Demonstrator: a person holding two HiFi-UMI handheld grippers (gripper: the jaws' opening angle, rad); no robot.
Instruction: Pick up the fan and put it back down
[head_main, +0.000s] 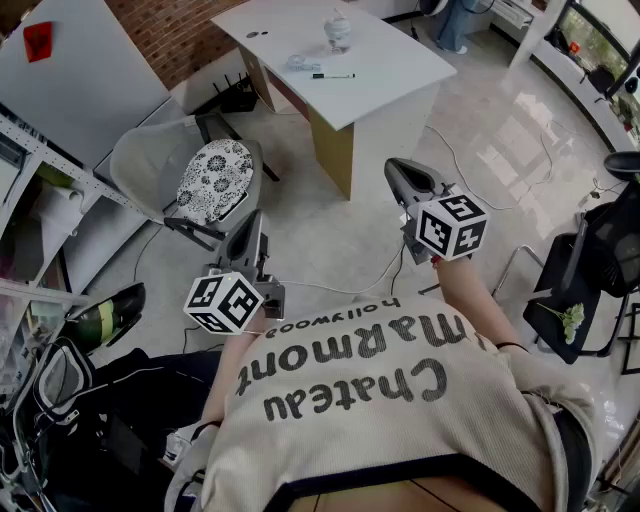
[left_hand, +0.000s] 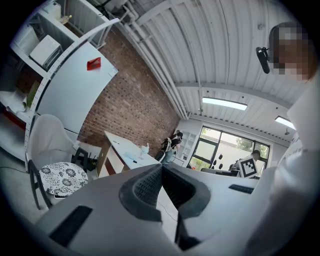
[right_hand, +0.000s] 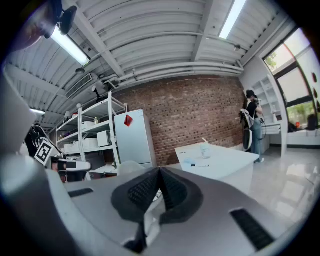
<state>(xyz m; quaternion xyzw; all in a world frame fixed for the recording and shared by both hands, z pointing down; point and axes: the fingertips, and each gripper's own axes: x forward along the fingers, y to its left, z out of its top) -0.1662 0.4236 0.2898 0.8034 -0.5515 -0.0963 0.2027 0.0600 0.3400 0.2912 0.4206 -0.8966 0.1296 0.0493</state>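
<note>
A small pale object (head_main: 338, 30), perhaps the fan, stands on the white table (head_main: 390, 75) at the far side of the room; too small to tell for sure. It also shows as a small clear shape (right_hand: 204, 149) in the right gripper view and as a speck (left_hand: 145, 148) in the left gripper view. My left gripper (head_main: 247, 232) is held level over the floor, jaws together, nothing in them. My right gripper (head_main: 398, 172) points slightly down toward the table's near corner, shut and empty. Both are well short of the table.
A chair with a flowered cushion (head_main: 215, 178) stands left of the table. A pen (head_main: 332, 76) lies on the tabletop. A white fridge (head_main: 70, 70) and shelves line the left wall. A black chair (head_main: 590, 265) is at the right. A cable (head_main: 350, 288) crosses the floor.
</note>
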